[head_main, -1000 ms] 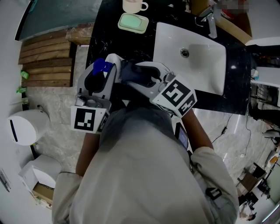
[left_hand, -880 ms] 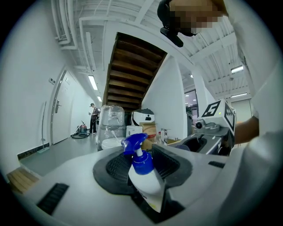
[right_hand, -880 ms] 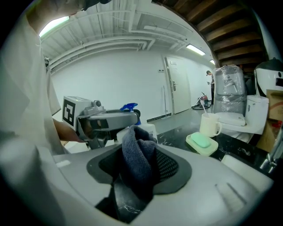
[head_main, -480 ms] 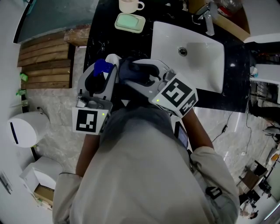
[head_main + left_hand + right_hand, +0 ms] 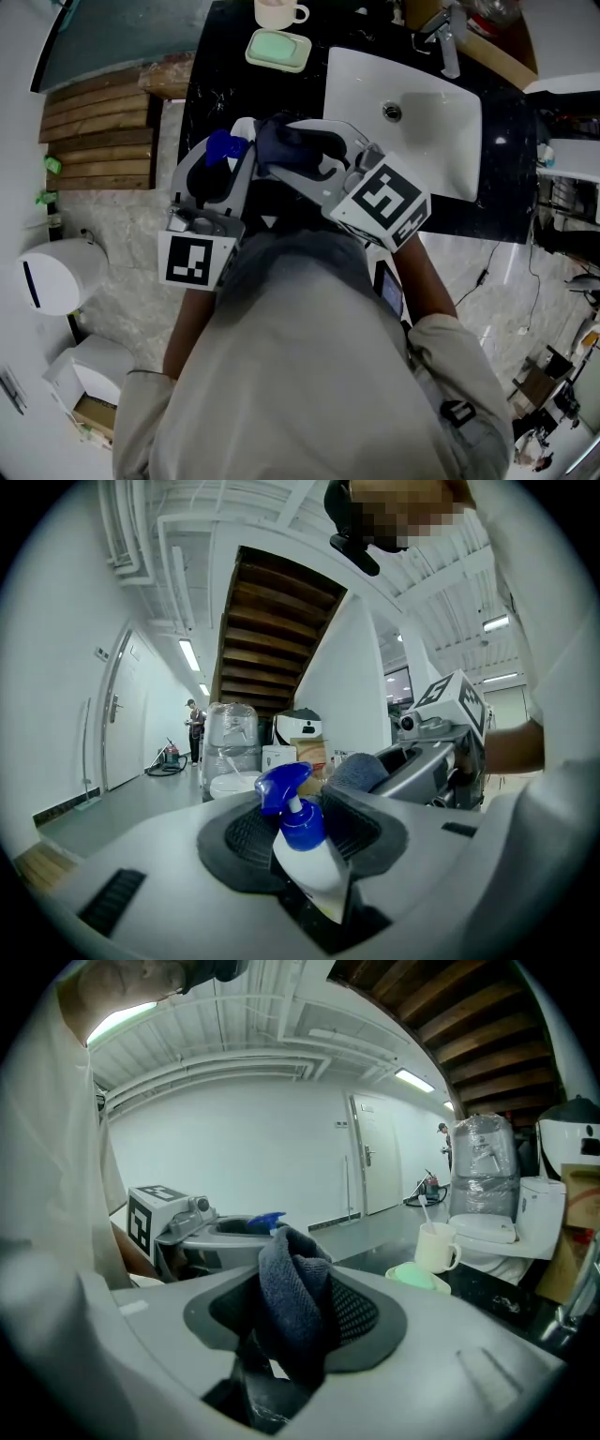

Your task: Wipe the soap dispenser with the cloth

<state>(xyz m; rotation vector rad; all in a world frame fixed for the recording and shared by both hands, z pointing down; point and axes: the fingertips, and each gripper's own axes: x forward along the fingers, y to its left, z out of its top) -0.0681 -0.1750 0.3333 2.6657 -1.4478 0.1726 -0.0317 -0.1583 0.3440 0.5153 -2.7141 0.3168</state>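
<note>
The soap dispenser (image 5: pixel 310 859), a white bottle with a blue pump head (image 5: pixel 223 146), stands upright between the pads of my left gripper (image 5: pixel 302 841), which is shut on it. My right gripper (image 5: pixel 298 1321) is shut on a bunched dark blue-grey cloth (image 5: pixel 292 1302). In the head view the cloth (image 5: pixel 281 142) sits right beside the pump head, above the black counter's left part. Whether cloth and bottle touch I cannot tell. From the left gripper view the cloth (image 5: pixel 357 771) shows just right of the pump head.
A white sink basin (image 5: pixel 450 155) with a faucet (image 5: pixel 451 49) lies to the right. At the counter's back are a green soap dish (image 5: pixel 278 49) and a white cup (image 5: pixel 277 11). Wooden slats (image 5: pixel 98 122) and a white bin (image 5: pixel 52 272) are on the floor at left.
My right gripper with the cloth has risen a little beside the dispenser's head. The left gripper and the bottle have kept still.
</note>
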